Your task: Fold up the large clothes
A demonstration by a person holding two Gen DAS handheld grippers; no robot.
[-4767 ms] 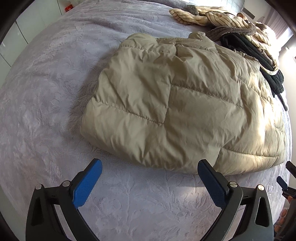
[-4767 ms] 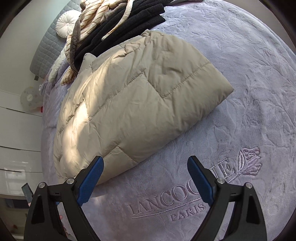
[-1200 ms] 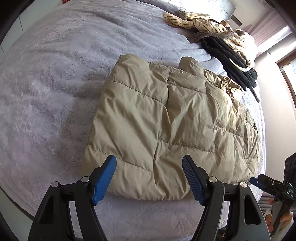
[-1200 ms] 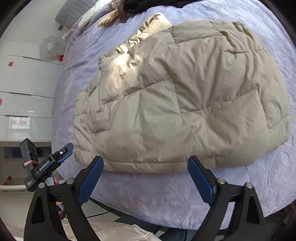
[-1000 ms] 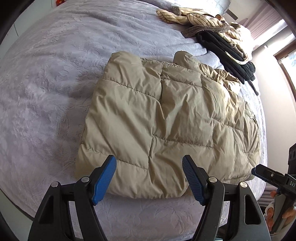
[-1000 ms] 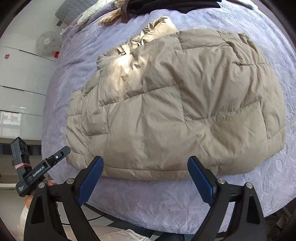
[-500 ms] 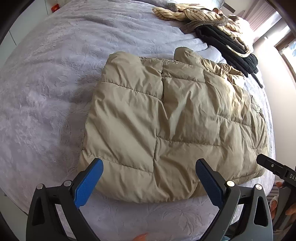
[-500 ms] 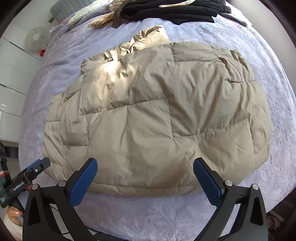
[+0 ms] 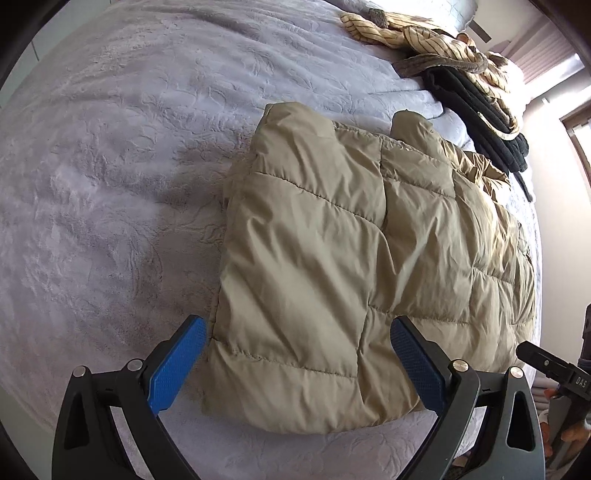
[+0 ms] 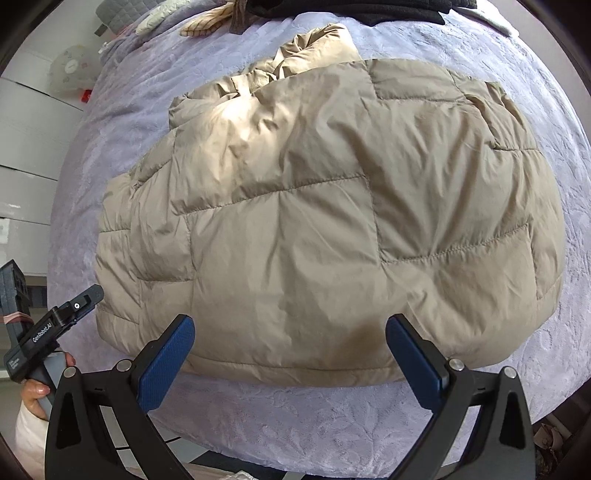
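Beige puffer jacket on bed; both claws wide apart, empty; "GenRobot.AI" on left claw

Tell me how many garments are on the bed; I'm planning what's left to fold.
3 visible: the tan puffer jacket folded near the bed's front edge, and behind it a dark garment with a striped cream one lying partly over it. More may be hidden in that pile.

Lavender embossed bedspread, white drawers beside, grey quilted headboard, sunlit window at right
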